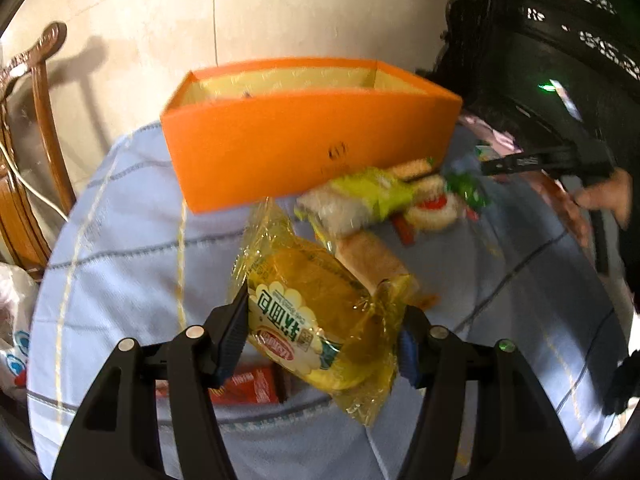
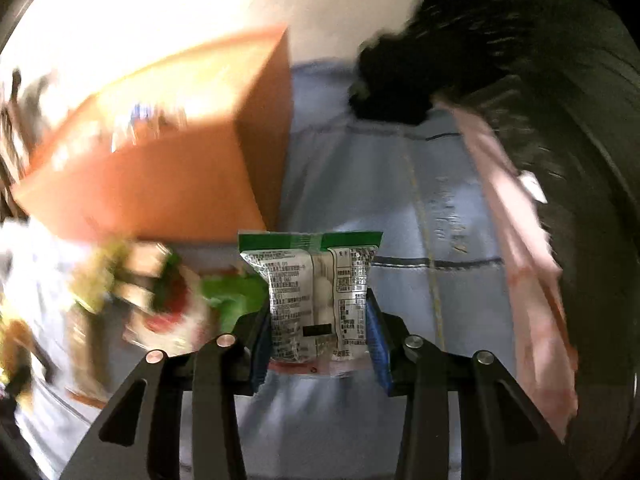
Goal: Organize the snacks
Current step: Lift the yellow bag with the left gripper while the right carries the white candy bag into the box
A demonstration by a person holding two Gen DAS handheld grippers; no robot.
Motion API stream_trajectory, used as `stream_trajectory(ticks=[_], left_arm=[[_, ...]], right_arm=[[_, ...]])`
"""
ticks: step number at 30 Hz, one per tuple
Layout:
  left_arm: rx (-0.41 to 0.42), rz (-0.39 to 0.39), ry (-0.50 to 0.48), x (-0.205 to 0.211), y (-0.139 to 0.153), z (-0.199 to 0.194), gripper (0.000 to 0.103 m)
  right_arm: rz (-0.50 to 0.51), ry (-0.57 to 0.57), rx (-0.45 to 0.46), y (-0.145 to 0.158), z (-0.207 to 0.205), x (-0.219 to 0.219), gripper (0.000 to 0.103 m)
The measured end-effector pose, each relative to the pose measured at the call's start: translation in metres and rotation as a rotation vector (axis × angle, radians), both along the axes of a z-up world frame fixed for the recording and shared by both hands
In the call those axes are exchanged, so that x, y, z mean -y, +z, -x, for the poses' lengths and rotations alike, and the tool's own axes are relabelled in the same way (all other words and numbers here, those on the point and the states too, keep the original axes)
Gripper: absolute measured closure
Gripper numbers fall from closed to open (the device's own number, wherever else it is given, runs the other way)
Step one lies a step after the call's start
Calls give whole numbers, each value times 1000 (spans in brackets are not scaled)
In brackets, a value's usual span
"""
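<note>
- Right wrist view is smearing badly: the snack pile (image 2: 160, 300) at left is showing only as green, red and tan blurs, no labels readable there.
- Orange box (image 1: 312, 148) is sitting open-topped at the far side of the blue checked tablecloth (image 1: 120, 248); its contents are hard to make out (just a glint of wrapper).
- Left gripper (image 1: 324, 328) is pinching a yellow bread packet (image 1: 316, 320), lifted near the box; Chinese print on a white flower-shaped label, too distorted to read.
- A red packet (image 1: 256, 384) is lying under it, mostly hidden.
- Right gripper (image 2: 320, 328) is clamping a green-and-white packet (image 2: 312, 296), back side facing the camera; fine print and barcode unreadable.
- Pink packet (image 2: 520, 240) at right is blurring out.
</note>
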State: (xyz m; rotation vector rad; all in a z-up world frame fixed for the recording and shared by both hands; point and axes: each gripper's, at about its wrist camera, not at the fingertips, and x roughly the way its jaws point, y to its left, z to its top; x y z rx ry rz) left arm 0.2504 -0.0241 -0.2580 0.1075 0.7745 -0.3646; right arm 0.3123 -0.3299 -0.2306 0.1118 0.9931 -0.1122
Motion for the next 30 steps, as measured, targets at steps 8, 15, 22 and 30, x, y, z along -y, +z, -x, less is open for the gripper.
stream_trajectory(ticks=[8, 15, 22, 30], left_arm=[[48, 9, 146, -2, 71, -43, 43], [146, -9, 195, -2, 140, -69, 43], [202, -14, 210, -1, 180, -85, 43], [264, -2, 208, 9, 214, -105, 43]], right_arm=[[48, 107, 181, 114, 36, -87, 62], [2, 111, 242, 164, 33, -115, 62], [-14, 106, 306, 201, 21, -118, 62], [17, 112, 364, 237, 2, -116, 62]])
